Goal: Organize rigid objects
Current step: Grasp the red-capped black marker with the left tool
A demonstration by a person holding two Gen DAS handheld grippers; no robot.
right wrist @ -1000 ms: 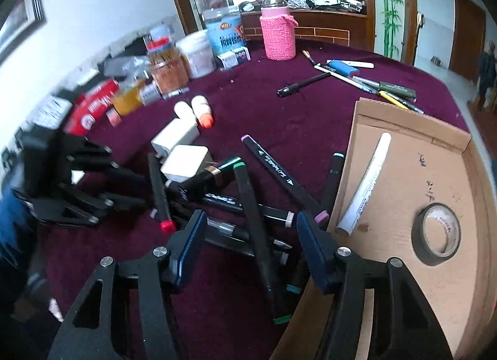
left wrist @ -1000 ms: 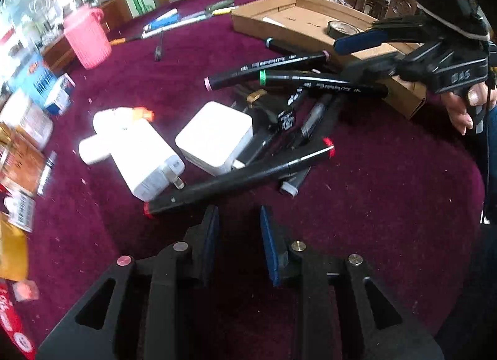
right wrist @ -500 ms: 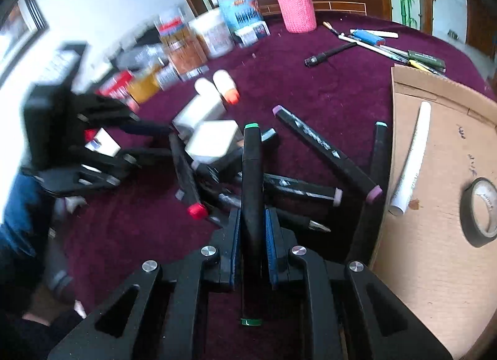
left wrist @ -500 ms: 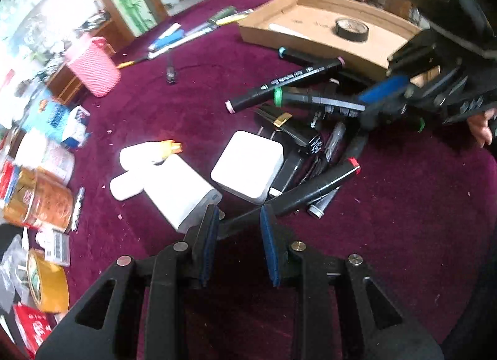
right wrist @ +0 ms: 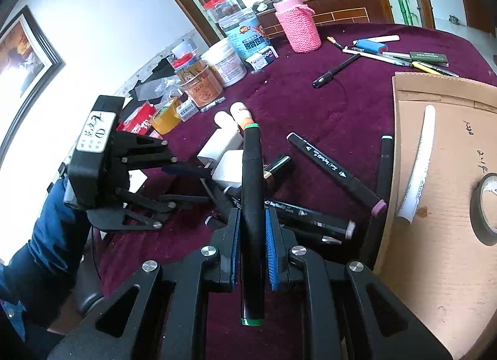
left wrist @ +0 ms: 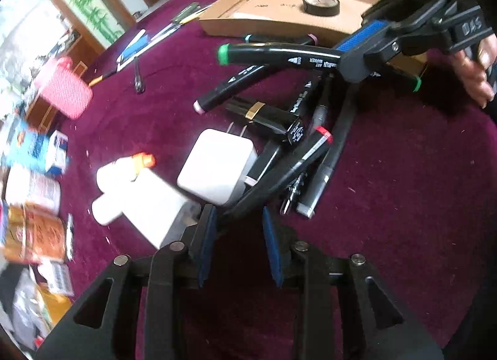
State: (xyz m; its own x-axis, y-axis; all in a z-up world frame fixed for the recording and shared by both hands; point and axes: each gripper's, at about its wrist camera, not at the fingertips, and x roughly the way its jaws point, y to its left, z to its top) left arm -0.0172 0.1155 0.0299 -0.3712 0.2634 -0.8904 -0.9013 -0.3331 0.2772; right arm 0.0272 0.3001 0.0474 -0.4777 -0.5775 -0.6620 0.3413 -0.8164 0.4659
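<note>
While the right gripper [right wrist: 252, 246] has its fingers [right wrist: 271, 254] clamped mid-barrel on a green-capped art marker [right wrist: 251, 192], lifted clear of the marker pile [right wrist: 313, 220] for the cardboard tray [right wrist: 447, 266] to their right, the left gripper [left wrist: 239, 235] has just been widening, its fingers narrowly parted around a red-capped marker [left wrist: 298, 158], pads off it. Beyond: maroon tabletop [right wrist: 310, 105], jars, window.

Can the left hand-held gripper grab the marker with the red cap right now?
Probably yes. The left hand-held gripper has its jaws apart around the near end of the red-capped marker, which lies on top of the pile, with nothing covering it.
</note>
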